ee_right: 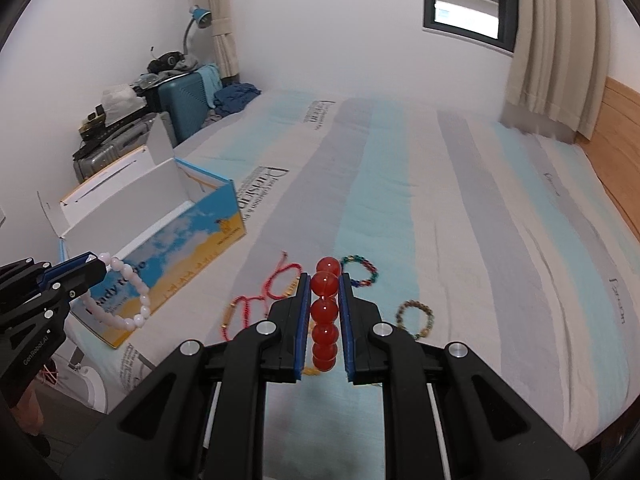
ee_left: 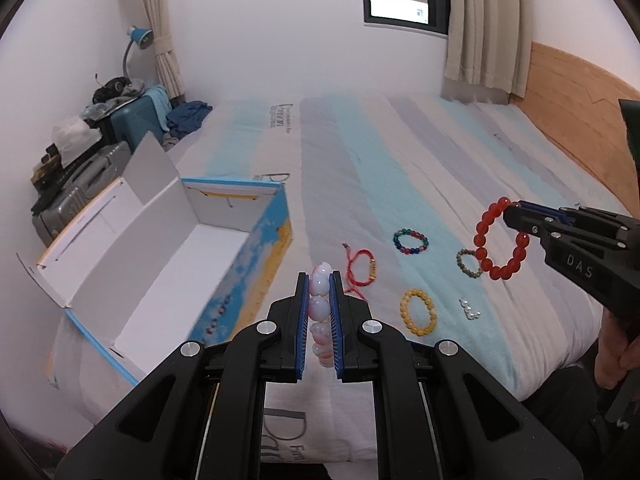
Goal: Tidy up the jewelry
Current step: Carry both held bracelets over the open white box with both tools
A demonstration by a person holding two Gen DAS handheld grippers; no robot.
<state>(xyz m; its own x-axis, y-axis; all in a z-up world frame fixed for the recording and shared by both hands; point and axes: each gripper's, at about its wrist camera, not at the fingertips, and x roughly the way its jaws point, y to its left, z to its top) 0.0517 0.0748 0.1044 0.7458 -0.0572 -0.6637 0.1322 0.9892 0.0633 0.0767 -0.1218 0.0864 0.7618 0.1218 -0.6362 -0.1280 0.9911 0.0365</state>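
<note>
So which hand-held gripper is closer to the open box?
Left. The left hand-held gripper, holding the pale pink bracelet, is right beside the box. The right hand-held gripper, holding the red bracelet, is farther away, past the bracelets lying on the bed.

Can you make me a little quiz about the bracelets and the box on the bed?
1. True or false: the left gripper is holding the red bead bracelet.
2. What lies nearer the open box on the bed: the red string bracelet or the yellow bead bracelet?
3. Fill in: the right gripper is shut on the ___ bead bracelet.

Key
1. False. The left gripper holds the pale pink bead bracelet; the red one hangs from the right gripper.
2. The red string bracelet.
3. Red.
</note>
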